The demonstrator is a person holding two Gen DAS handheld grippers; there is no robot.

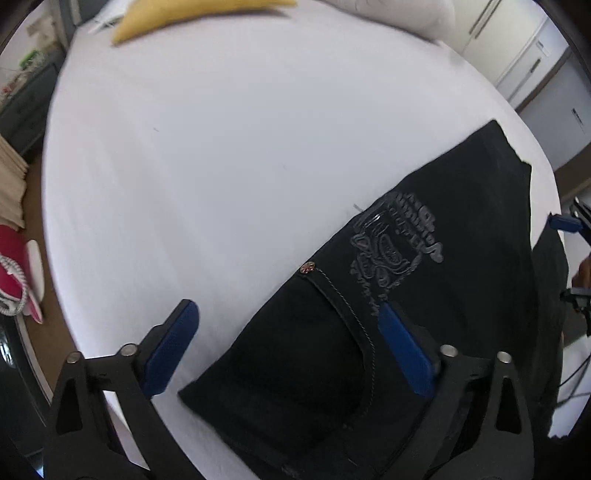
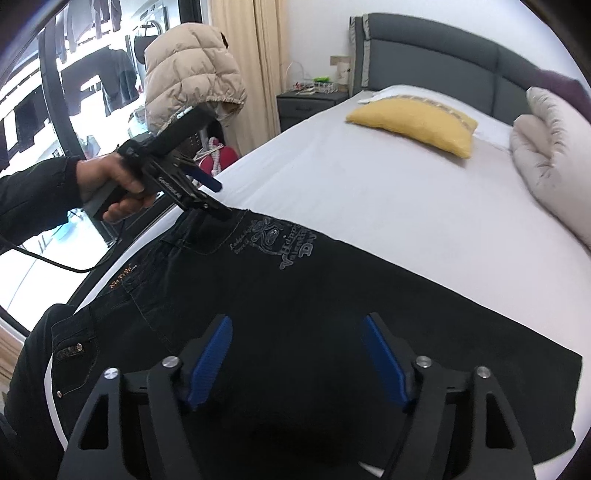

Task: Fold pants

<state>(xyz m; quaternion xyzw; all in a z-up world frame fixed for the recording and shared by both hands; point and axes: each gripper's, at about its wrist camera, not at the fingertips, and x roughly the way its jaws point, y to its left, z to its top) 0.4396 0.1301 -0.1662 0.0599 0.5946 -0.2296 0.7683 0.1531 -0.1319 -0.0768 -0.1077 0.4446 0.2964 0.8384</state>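
White bed sheet [image 1: 221,166] fills most of the left wrist view, and it lies bare from the middle up to the yellow pillow [image 1: 192,16] at the top edge. The black pants [image 1: 424,295] lie flat on the lower right part of this frame, with one straight edge running from the lower middle up to the right. The left gripper [image 1: 286,347] hangs over the corner of the pants; its fingers are spread wide, one above the sheet and one above the black cloth, with nothing pinched.

From the right wrist view, the pants [image 2: 314,314] cross the lower half of the frame, and their far edge meets the open sheet [image 2: 369,177]. The right gripper [image 2: 297,363] is over the dark cloth with fingers apart, not gripping the cloth. Only this view shows the person's hand [image 2: 110,181] holding the left gripper [image 2: 218,199] at the waistband, in the left part of the frame. It also shows the grey headboard [image 2: 443,55], a folded duvet [image 2: 554,166] at the right edge, a beige puffer jacket [image 2: 192,74] and a nightstand [image 2: 310,105].
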